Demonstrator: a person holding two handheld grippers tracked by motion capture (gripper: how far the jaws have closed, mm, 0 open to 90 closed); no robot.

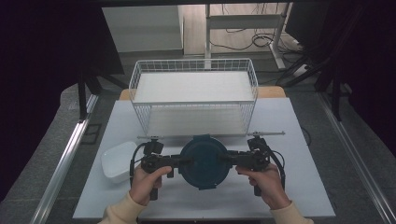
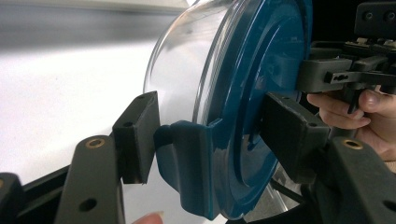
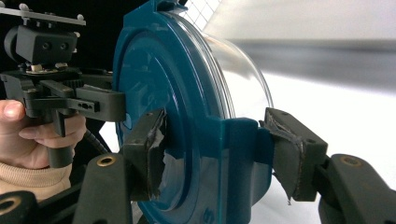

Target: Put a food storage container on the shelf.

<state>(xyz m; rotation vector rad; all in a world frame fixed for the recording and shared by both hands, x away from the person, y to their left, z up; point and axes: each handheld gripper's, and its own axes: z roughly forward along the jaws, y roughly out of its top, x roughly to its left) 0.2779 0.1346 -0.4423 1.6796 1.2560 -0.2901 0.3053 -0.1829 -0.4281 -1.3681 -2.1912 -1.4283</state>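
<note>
A round clear container with a teal lid (image 1: 204,161) hangs just above the table's front middle, held from both sides. My left gripper (image 1: 187,161) is shut on the lid's left clip, and my right gripper (image 1: 223,158) grips the opposite clip. In the left gripper view the container (image 2: 252,93) stands on edge, lid facing right, with the teal clip (image 2: 191,158) pinched between the pads (image 2: 137,135). In the right gripper view the container (image 3: 168,93) sits between worn, taped pads (image 3: 292,154), which press on its clip (image 3: 238,149).
A white wire basket (image 1: 194,93) stands at the back middle of the white table (image 1: 289,186). A white square dish (image 1: 116,161) lies beside the person's left hand. Black cables trail from both grippers.
</note>
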